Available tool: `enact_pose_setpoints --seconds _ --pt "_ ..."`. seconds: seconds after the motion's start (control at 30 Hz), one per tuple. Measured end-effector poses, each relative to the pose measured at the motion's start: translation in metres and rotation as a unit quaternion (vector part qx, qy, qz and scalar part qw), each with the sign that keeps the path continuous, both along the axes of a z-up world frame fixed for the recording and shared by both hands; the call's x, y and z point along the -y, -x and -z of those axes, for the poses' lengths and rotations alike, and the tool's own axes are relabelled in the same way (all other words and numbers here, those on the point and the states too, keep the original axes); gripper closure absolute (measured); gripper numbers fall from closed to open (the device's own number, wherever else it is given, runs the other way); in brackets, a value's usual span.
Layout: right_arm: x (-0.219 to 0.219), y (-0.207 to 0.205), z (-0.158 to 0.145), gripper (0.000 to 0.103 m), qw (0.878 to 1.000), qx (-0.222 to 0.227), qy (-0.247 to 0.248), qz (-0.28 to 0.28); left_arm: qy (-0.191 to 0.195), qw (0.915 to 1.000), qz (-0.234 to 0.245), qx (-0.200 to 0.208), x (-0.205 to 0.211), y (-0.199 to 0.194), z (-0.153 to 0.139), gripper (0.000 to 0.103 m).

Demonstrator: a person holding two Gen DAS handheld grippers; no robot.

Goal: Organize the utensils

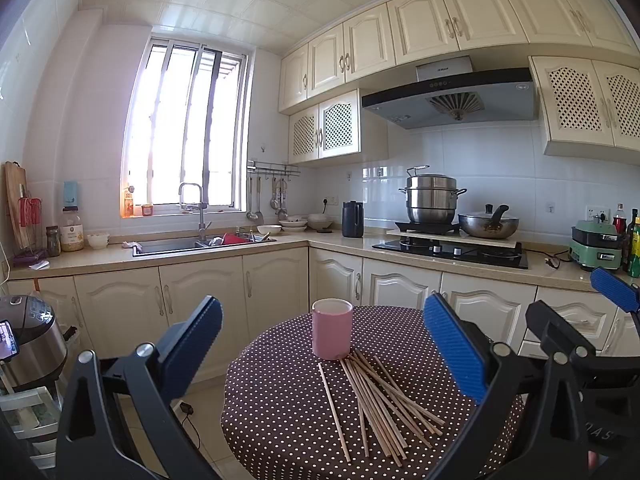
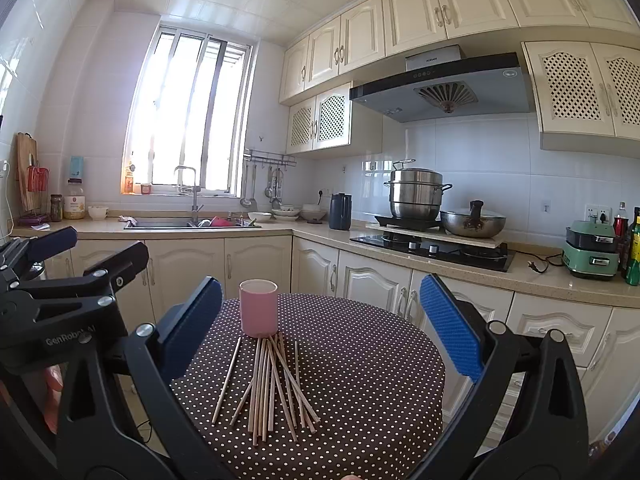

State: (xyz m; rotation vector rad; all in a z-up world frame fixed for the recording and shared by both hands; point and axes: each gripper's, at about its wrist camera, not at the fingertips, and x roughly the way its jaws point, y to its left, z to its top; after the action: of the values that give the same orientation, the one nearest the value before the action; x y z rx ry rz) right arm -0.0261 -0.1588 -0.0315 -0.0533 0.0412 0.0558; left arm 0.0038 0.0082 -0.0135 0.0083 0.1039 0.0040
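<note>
A pink cup (image 1: 332, 334) (image 2: 258, 308) stands upright on a round table with a brown polka-dot cloth (image 1: 280, 420) (image 2: 360, 360). Several wooden chopsticks (image 1: 376, 404) (image 2: 272, 384) lie loose in a pile just in front of the cup. My left gripper (image 1: 324, 360) hovers open above the near side of the table, nothing between its blue pads. My right gripper (image 2: 320, 332) is also open and empty, held over the table to the right of the left one. Each gripper shows at the edge of the other's view.
Behind the table runs an L-shaped kitchen counter (image 1: 400, 254) with a sink (image 1: 172, 246), a stove with a steel pot (image 1: 432, 200) and a wok (image 1: 488, 224). A rice cooker (image 1: 28, 336) stands at the left, by the floor.
</note>
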Motion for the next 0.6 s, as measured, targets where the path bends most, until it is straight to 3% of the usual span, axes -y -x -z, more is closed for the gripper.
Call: enact_pose_setpoints --seconds 0.6 --pt "-0.0007 -0.0024 -0.0025 0.006 1.000 -0.004 0.001 -0.002 0.003 1.0000 0.001 -0.002 -0.0036 -0.0022 -0.0029 0.004"
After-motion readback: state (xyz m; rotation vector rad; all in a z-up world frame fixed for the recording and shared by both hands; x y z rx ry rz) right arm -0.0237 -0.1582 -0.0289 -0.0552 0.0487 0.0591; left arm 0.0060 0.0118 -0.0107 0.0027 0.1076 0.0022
